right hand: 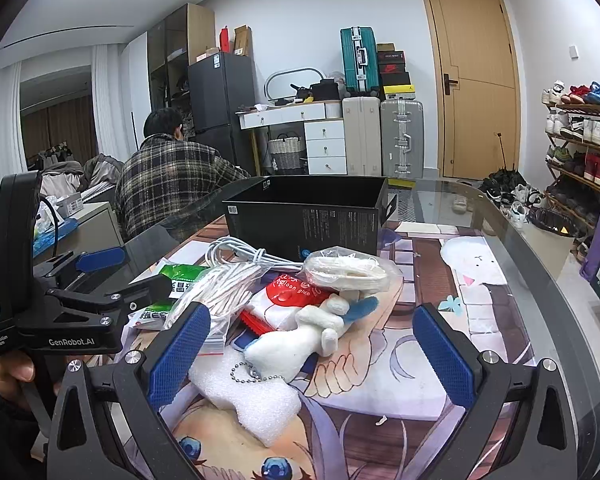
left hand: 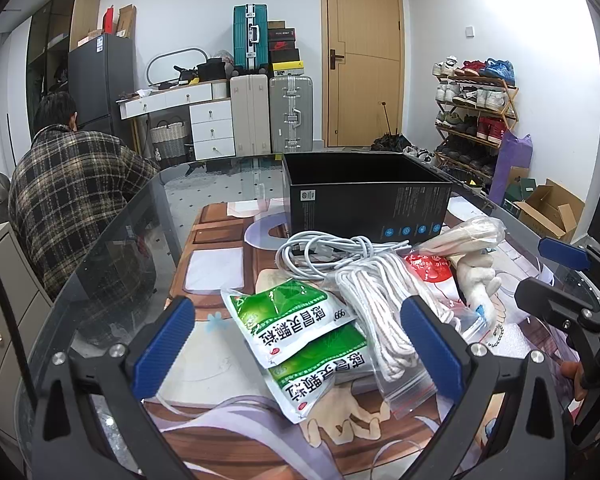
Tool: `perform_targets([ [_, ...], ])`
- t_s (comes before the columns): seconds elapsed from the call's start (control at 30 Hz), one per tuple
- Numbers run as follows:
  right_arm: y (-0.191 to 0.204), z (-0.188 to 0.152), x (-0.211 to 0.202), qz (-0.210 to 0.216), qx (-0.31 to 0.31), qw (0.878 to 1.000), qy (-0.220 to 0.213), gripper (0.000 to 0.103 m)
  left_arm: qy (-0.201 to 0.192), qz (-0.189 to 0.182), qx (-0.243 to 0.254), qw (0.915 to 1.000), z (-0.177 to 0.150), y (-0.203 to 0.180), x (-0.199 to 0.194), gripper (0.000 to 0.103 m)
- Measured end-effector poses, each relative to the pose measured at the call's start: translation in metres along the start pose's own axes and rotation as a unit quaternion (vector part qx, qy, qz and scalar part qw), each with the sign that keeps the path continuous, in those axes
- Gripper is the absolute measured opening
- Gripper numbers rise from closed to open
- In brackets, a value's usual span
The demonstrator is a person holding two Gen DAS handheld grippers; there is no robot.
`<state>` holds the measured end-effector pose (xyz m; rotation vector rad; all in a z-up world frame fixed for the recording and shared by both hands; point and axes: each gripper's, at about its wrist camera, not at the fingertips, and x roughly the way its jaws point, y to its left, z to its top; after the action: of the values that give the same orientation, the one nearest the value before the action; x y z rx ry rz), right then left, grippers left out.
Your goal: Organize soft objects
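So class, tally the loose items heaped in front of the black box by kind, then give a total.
Green-and-white sachets: 2
White cable coil: 1
Bagged white rope: 1
Bagged cream cloth: 1
Red-printed packet: 1
White plush keychain: 1
White foam piece: 1
Total: 8

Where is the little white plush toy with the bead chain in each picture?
Left wrist view: the white plush toy sits at right of center, beside the bag of white rope, partly hidden.
Right wrist view: the plush toy lies in the middle, between the open jaws, next to the white foam piece.
Shared landmark: the open black box stands behind the pile.
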<state>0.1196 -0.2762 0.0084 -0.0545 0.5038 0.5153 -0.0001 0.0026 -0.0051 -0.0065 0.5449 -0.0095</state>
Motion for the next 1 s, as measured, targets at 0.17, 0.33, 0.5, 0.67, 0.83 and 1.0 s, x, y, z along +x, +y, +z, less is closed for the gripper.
perform_targets([
  [0.17, -0.0014, 0.0002, -0.0003, -0.001, 0.001, 1.000, 0.000, 0.103, 0.000, 0.000, 0.000, 1.0000, 0.0001, 0.0000, -0.0001, 0.103],
  [0.33, -0.0015, -0.0001, 0.0000, -0.001, 0.001, 1.000, 0.000, 0.103, 0.000, 0.000, 0.000, 1.0000, 0.0001, -0.0001, 0.0000, 0.103],
  [0.5, -0.0010, 0.0002, 0.0000, -0.001, 0.000, 1.000, 0.000, 0.103, 0.000, 0.000, 0.000, 1.0000, 0.0002, 0.0000, 0.0001, 0.103],
  [0.67, -0.0015, -0.0002, 0.0001, 0.000, 0.000, 1.000, 0.000, 0.103, 0.001, 0.000, 0.000, 1.0000, 0.0003, -0.0001, 0.0001, 0.103],
  [0.83, -0.0014, -0.0001, 0.0003, 0.000, 0.001, 1.000, 0.000, 0.103, 0.001, 0.000, 0.000, 1.0000, -0.0009, 0.0005, 0.0017, 0.103],
  [1.0, -0.0013, -0.0002, 0.0003, -0.001, 0.000, 1.000, 0.001, 0.103, 0.001, 0.000, 0.000, 1.0000, -0.0009, 0.0005, 0.0017, 0.103],
])
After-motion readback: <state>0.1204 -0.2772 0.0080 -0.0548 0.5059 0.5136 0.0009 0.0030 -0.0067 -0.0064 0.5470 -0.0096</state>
